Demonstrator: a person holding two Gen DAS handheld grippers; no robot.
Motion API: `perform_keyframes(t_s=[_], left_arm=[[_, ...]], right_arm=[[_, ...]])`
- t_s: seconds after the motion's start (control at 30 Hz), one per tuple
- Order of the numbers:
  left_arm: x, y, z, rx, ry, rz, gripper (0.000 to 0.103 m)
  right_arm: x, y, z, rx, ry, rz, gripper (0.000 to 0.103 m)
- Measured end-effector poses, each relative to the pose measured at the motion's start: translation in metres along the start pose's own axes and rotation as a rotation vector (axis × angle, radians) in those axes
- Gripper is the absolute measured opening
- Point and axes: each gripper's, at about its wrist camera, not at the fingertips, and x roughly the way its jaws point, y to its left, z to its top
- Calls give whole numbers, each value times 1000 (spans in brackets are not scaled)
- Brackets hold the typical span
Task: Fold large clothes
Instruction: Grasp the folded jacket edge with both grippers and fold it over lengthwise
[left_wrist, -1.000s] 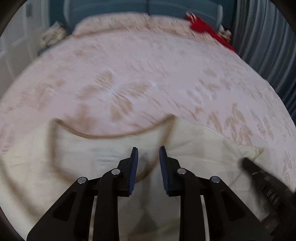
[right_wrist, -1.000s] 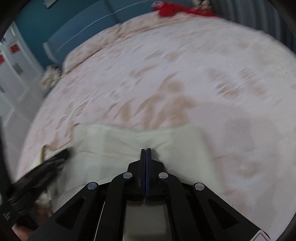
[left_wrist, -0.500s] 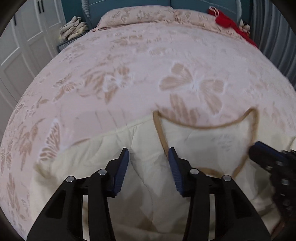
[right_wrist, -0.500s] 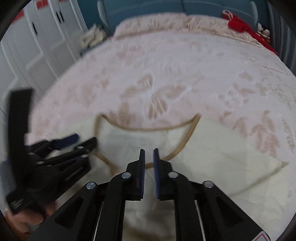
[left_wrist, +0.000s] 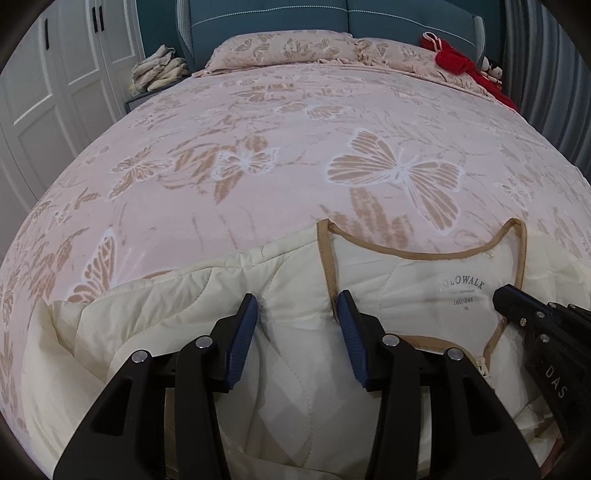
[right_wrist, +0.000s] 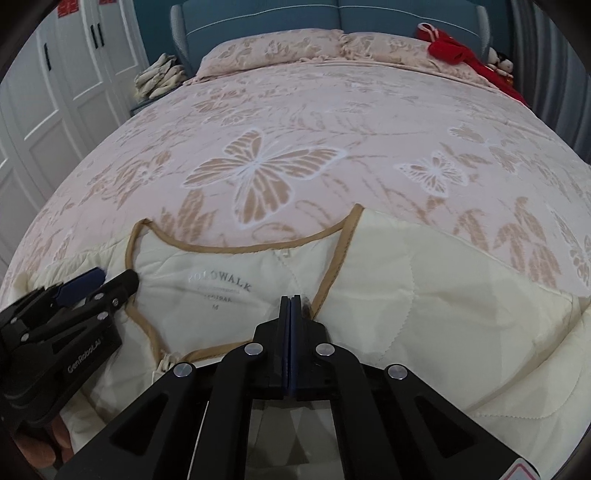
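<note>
My left gripper (left_wrist: 298, 321) parted over quilted cream jacket (left_wrist: 295, 387) (tan piping), right gripper (right_wrist: 291, 308) clenched empty, butterfly bedspread (left_wrist: 295, 147) beneath.

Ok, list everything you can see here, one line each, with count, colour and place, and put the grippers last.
jacket: one, cream with tan trim, lying open on the near bed.
bedspread: one, pink with butterflies, covers the bed.
pillows: two, pink, at the headboard.
headboard: one, teal, far end.
red garment: one, far right corner.
folded cloths: one beige pile, left of the bed.
wardrobe doors: white, left.
left gripper: black, open over the jacket.
right gripper: black, shut at the collar.
</note>
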Motion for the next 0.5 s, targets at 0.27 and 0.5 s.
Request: perform_keyframes(t_s=[0.27, 0.5], left_arm=[[-14, 9, 0, -51, -24, 46, 59], [-169, 111, -68, -195, -87, -66, 93]], right_arm=[[-21, -15, 0, 82, -94, 0, 4], [-223, -81, -77, 71, -270, 107, 76]])
